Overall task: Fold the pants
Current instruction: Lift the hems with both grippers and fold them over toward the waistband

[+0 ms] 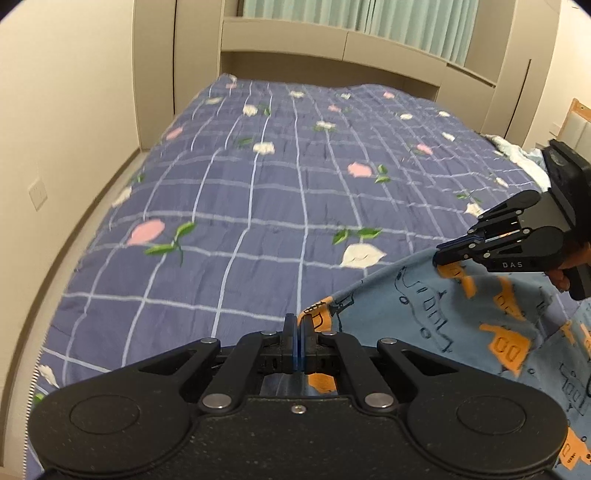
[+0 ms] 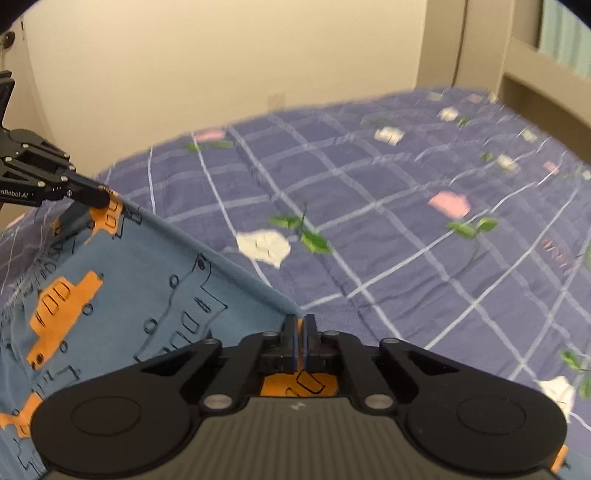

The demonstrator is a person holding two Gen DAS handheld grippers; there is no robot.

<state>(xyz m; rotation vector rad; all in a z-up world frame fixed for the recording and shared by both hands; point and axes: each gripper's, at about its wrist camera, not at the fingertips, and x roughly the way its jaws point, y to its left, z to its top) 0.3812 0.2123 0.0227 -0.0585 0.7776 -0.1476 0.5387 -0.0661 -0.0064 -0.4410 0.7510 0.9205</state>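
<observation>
The pants point(image 1: 424, 314) are light blue with orange and outlined vehicle prints. They are held up above the bed with one edge stretched taut between the two grippers. My left gripper point(image 1: 298, 321) is shut on one corner of that edge, and orange fabric shows under its jaws. My right gripper point(image 1: 437, 260) pinches the other end at the right, with a hand point(image 1: 561, 275) behind it. In the right wrist view the right gripper point(image 2: 300, 321) is shut on the pants point(image 2: 147, 277), and the left gripper point(image 2: 107, 197) grips the far corner at the left.
A bed with a purple checked quilt point(image 1: 258, 192) printed with pink and white flowers fills the space ahead. A beige wall point(image 1: 74, 110) runs along its left side, with cupboards and a green curtain point(image 1: 369, 14) beyond. A light cloth heap point(image 1: 517, 151) lies at the far right.
</observation>
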